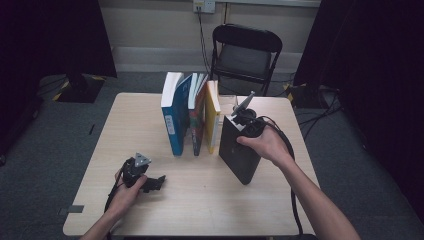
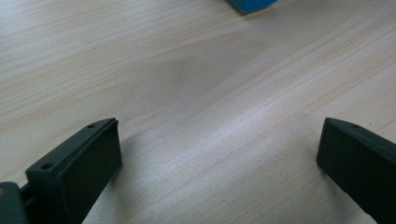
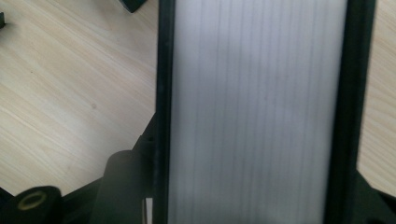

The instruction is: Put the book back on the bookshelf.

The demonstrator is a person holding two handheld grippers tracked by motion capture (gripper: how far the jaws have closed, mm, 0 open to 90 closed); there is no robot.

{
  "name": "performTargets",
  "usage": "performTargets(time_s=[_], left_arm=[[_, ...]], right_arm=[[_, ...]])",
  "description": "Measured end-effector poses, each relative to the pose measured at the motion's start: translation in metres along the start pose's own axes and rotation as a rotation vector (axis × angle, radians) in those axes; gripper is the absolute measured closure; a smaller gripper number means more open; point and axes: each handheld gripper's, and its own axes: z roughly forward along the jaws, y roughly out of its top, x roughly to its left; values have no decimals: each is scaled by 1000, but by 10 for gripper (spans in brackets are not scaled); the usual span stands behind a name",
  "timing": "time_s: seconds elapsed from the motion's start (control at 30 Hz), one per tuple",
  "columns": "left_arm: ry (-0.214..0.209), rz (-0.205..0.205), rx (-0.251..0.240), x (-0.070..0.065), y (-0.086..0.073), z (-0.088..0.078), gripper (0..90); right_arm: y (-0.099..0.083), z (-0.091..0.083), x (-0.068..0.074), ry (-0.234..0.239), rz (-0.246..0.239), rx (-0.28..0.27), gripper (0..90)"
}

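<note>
Evidently a thick black-covered book (image 1: 240, 150) is being carried by the right claw (image 1: 243, 131), which is clamping its covers from above; the right gripper view is looking straight down the pale page block (image 3: 257, 112) between the dark covers. The book is tilting, its lower corner at or just above the table (image 1: 200, 200), just right of the yellow book (image 1: 213, 120) ending the standing row. Judging by this, shelving is under way: the next move is calling for righting the book and sliding it flush against the yellow one. The left claw (image 1: 155, 183) is resting low by the table's near left, jaws standing wide apart with nothing between them. Beyond the pale wooden table, a black folding chair (image 1: 245, 52) is standing on grey carpet, with dark curtains at both sides.
</note>
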Motion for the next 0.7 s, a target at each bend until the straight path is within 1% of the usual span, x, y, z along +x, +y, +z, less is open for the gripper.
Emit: performTargets(time_s=[0.07,0.1,0.13,0.17,0.33,0.43,0.47,0.6,0.67,0.7], left_arm=[[0,0,0,0,0,0,0],[0,1,0,0,0,0,0],[0,1,0,0,0,0,0],[0,2,1,0,0,0,0],[0,2,0,0,0,0,0],[0,2,0,0,0,0,0],[0,2,0,0,0,0,0],[0,1,0,0,0,0,0],[0,1,0,0,0,0,0],[0,2,1,0,0,0,0]], right_arm=[[0,0,3,0,5,2,511],[0,-2,4,2,22,-2,522],[0,-2,4,2,22,-2,522],[0,-2,4,0,38,-1,525],[1,-3,5,-5,58,4,529],[0,-4,7,-3,87,0,532],[0,-4,7,-3,87,0,532],[0,-12,8,-21,101,-55,533],[0,-14,8,-23,107,-62,533],[2,-18,6,-17,128,-75,533]])
